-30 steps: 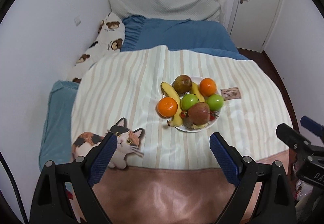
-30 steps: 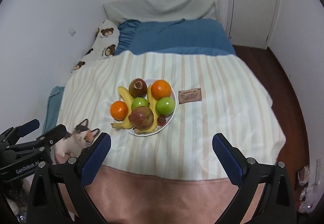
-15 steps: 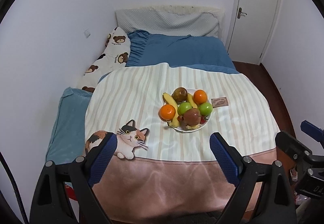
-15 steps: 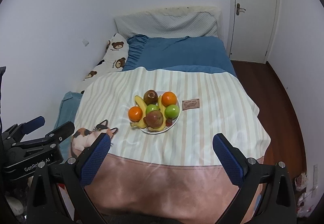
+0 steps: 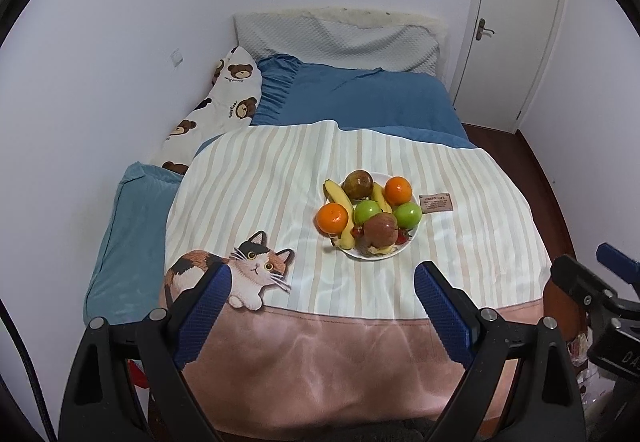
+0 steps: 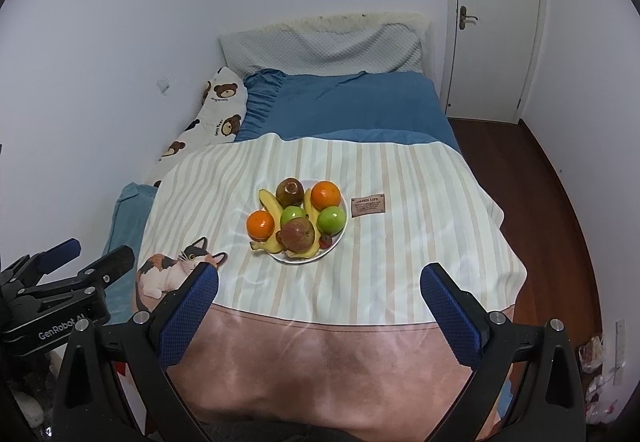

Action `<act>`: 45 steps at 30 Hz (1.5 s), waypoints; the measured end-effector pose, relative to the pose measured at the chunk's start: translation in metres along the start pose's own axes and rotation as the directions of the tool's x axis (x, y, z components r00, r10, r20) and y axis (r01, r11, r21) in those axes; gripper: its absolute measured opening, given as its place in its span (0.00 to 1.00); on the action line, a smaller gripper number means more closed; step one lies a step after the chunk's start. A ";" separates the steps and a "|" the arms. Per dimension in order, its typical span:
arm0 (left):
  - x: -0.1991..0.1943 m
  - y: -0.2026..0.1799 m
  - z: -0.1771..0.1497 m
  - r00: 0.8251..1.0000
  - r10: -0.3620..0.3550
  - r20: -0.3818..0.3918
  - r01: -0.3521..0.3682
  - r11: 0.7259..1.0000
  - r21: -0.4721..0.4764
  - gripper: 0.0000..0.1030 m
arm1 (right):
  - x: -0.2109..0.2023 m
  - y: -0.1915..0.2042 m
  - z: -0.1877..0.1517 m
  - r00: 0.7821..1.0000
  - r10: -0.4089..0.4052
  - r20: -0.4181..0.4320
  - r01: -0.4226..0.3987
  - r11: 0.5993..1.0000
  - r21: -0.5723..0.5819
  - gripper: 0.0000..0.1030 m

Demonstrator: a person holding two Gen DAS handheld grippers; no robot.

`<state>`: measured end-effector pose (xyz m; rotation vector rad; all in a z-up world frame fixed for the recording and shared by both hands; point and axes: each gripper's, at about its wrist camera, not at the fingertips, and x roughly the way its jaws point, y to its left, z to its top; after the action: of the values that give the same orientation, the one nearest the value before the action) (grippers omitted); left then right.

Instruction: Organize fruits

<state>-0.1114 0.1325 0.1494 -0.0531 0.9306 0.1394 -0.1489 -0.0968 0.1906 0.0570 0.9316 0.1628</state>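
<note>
The fruits are piled on a white plate (image 5: 412, 240) ahead of both grippers. The left gripper (image 5: 320, 282) and right gripper (image 6: 320, 282) are held wide apart, empty, well short of it, apparently because nothing remains to be moved.

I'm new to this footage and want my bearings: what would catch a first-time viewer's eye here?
First, the white plate heaped with fruit in the middle of the striped blanket: oranges, green apples, bananas and a reddish apple. Next, the calico cat picture near the blanket's front left edge. Both tongs, left and right, stand open and empty in the foreground, well short of the plate.
</note>
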 end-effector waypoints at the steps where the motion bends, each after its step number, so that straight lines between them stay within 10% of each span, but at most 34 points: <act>1: 0.003 0.001 0.001 1.000 -0.002 0.000 0.002 1.000 0.000 0.91 | 0.004 -0.001 0.000 1.000 -0.002 0.001 0.002 1.000 0.002 1.00; 25: 0.110 -0.004 0.024 0.998 0.034 -0.061 -0.032 0.999 0.023 0.96 | 0.126 -0.024 0.021 0.997 -0.074 -0.038 0.075 0.996 0.042 1.00; 45: 0.124 -0.006 0.023 0.995 0.025 -0.096 -0.023 0.999 0.029 0.96 | 0.147 -0.020 0.027 0.997 -0.051 -0.061 0.053 0.998 0.036 1.00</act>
<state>-0.0193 0.1410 0.0634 -0.0227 1.0298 0.1470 -0.0393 -0.0921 0.0873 0.0627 0.9949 0.0991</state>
